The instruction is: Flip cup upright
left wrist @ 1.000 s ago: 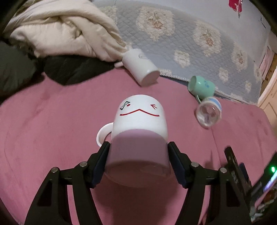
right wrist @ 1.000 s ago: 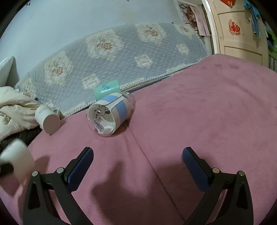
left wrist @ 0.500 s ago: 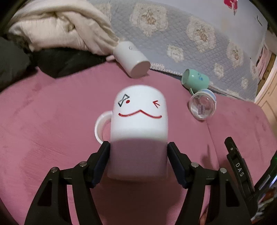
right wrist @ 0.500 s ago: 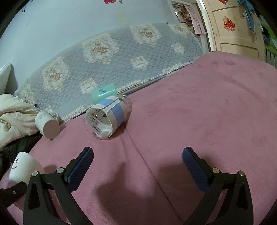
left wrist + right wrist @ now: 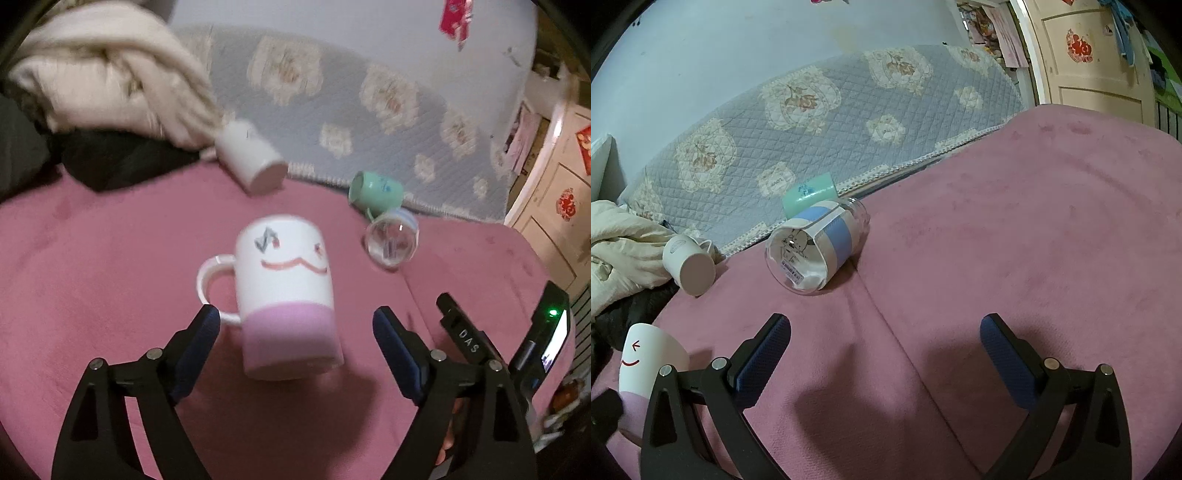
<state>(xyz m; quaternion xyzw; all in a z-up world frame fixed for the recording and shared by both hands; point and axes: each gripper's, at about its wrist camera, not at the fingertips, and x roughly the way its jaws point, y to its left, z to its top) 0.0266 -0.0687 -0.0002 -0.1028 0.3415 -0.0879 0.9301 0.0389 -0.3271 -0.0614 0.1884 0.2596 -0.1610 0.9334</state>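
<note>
Mug position: face mug (image 5: 286, 295) stood on the pink bedspread (image 5: 110, 295) between the fingers of the left gripper (image 5: 295, 334), dark band at the bottom, face right way up, handle to the gripper's left; blur hid whether it had fully settled.
Left gripper: released, both blue pads clear of the mug wall, the left pad just beside the lower root of the handle.
Right gripper: right gripper (image 5: 884, 347) spread wide and grasping nothing, low over the bedspread, well apart from any cup.
Task stage: this mug looked done, judging by its stance; three others lay on their sides near the quilted cover (image 5: 812, 122).
Other cups: plain white mug (image 5: 689, 264) beside the cream duvet (image 5: 617, 251); glass cup (image 5: 816, 247) with a blue-and-white sleeve, base toward the right camera; green cup (image 5: 375, 192) touching or just behind the glass one.
Handling: ceramic is likely stiff, fairly heavy and smooth-glazed, so pads could slip on it; the soft bedspread should cushion a fall but gives an uneven footing, so a tilted release might tip the mug.
Hold: across the body at mid-height, pads on opposite walls and clear of the handle, seemed the safest grip for the ceramic ones.
Glass cup: probably the most fragile and prone to rolling; the sleeve offers more friction than bare glass.
</note>
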